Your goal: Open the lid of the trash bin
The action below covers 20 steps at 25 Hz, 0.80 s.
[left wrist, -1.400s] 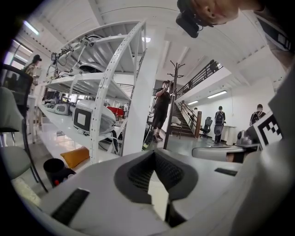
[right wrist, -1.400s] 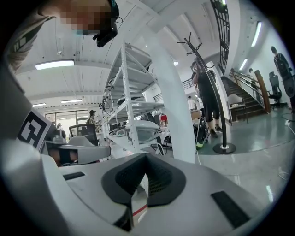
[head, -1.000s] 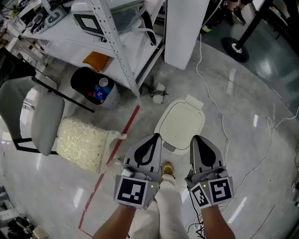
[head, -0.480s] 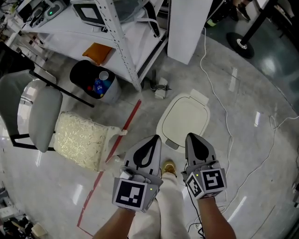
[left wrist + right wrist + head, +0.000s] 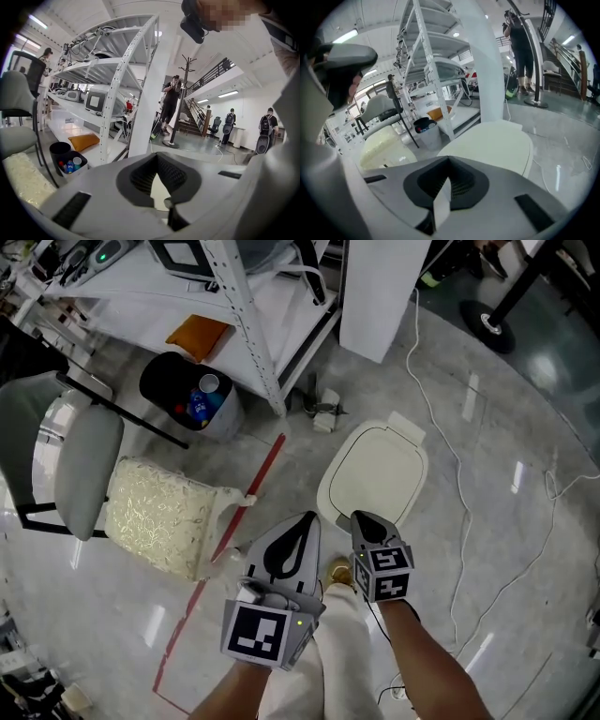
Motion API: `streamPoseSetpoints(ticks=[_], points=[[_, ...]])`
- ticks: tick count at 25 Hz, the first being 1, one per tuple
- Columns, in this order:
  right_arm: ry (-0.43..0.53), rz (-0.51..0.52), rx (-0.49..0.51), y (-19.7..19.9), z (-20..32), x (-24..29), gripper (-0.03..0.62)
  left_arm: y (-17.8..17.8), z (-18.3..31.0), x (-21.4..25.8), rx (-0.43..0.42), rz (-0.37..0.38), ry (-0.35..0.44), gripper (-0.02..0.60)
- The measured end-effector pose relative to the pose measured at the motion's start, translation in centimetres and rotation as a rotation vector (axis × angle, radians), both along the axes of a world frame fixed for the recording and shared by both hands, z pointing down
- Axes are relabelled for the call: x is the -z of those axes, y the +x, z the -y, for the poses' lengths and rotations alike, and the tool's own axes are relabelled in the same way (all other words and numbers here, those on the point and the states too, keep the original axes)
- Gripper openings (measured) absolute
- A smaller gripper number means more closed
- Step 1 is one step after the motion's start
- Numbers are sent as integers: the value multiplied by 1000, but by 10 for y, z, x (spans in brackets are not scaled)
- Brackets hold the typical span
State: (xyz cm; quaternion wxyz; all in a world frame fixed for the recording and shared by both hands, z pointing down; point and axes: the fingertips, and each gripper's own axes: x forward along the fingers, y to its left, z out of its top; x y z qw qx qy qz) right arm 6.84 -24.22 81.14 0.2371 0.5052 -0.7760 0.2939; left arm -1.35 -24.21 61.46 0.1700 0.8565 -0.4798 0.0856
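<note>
**Clenched tongs at the near rim of the shut lid**

At left, my left tongs (image 5: pixel 305 518) hung clenched and empty, short of the trash bin (image 5: pixel 324 501). Just to their right, my right tongs (image 5: pixel 362 518), likewise clenched on nothing, sat over the near edge of the shut lid (image 5: pixel 380 470); whether they touched it I could not tell. Risks, as I judged them: pinched tips would find no purchase under the rim and might skate off the smooth lid. A sideways push could slide the trash bin across the glossy floor (image 5: pixel 525 549) toward the cable (image 5: pixel 461 521) at right.
</note>
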Motion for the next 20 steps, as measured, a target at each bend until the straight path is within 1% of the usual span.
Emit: streamPoseSetpoints(ticks=[2, 5, 8, 11, 17, 20], points=[[-53, -18, 5, -1, -6, -18, 25, -2, -1, -2, 4, 2, 3, -9], [-121, -33, 10, -4, -17, -37, 25, -2, -4, -5, -3, 15, -30, -9], [-167, -46, 8, -5, -28, -48, 25, -2, -3, -6, -4, 17, -30, -9], [-175, -45, -3, -5, -29, -51, 25, -2, -2, -6, -6, 19, -28, -10], [-167, -60, 26, -6, -31, -51, 26, -5, -3, -7, 1, 17, -23, -9], [-166, -83, 32, -6, -31, -52, 26, -5, -1, -5, 5, 14, -5, -9]])
